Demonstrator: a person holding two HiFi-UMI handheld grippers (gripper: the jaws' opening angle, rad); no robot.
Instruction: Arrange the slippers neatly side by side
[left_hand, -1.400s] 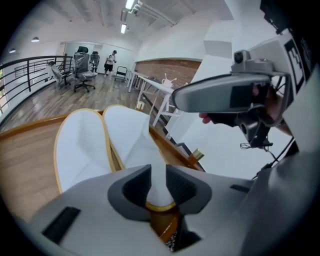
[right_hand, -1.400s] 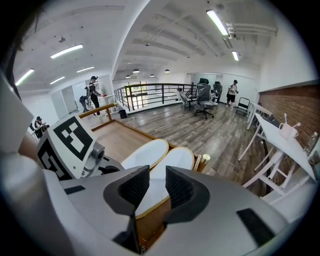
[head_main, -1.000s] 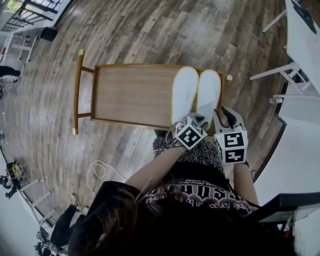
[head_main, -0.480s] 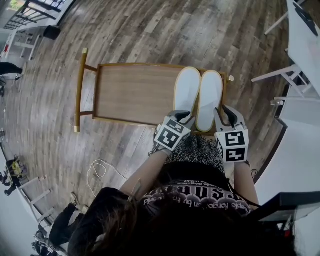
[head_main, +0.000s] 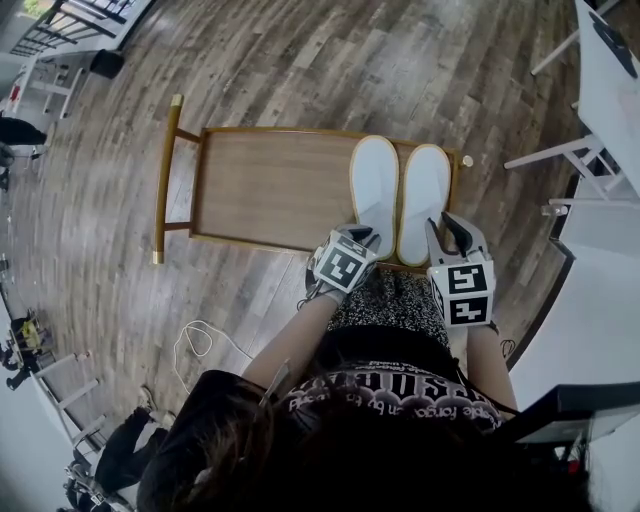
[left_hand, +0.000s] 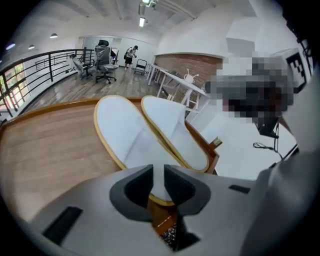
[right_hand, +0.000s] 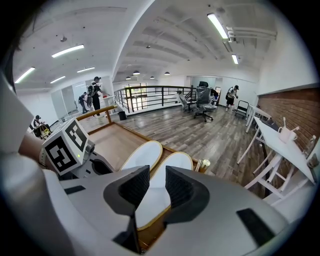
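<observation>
Bench (head_main: 260, 190) of wood carries both white slippers at its right end, the left slipper (head_main: 375, 188) just beside the right slipper (head_main: 424, 198). The left gripper (head_main: 362, 238) hovers at the left heel, jaws closing on nothing; the right gripper (head_main: 445, 232) hangs above the right heel, jaws released

Soft white cloth slippers (head_main: 375, 190), matt wooden tray (head_main: 270, 190), worn wood-plank floor (head_main: 350, 60)

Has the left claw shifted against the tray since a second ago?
Yes. The left claw has drawn back off the left slipper toward the tray's near rail, leftward; its jaws are closing, the slipper's heel showing between them.
</observation>
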